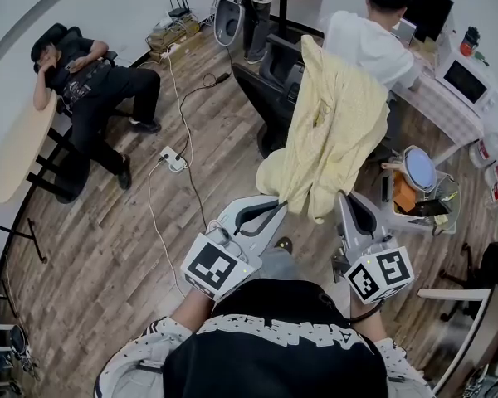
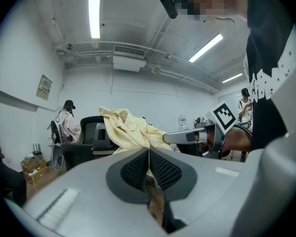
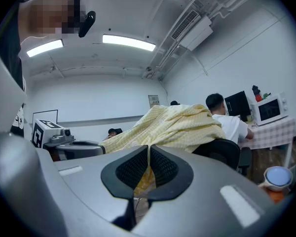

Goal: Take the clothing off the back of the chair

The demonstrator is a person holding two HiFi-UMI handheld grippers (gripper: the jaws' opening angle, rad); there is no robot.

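A pale yellow shirt (image 1: pixel 332 127) hangs over the back of a black office chair (image 1: pixel 270 89) and stretches toward me. My left gripper (image 1: pixel 282 208) is shut on its lower left edge and my right gripper (image 1: pixel 342 196) is shut on its lower right edge. In the left gripper view the jaws (image 2: pixel 148 152) are pressed together with a thin fold of the yellow shirt (image 2: pixel 128 130) running into them. In the right gripper view the jaws (image 3: pixel 148 152) pinch the shirt (image 3: pixel 177 127), which still covers the chair (image 3: pixel 224 149).
A person in a white top (image 1: pixel 369 44) sits at the desk just behind the chair, beside a microwave (image 1: pixel 465 77). Another person (image 1: pixel 91 81) reclines at the left by a round table (image 1: pixel 21 143). A power strip (image 1: pixel 173 157) with cables lies on the floor. A cluttered bin (image 1: pixel 419 189) stands at the right.
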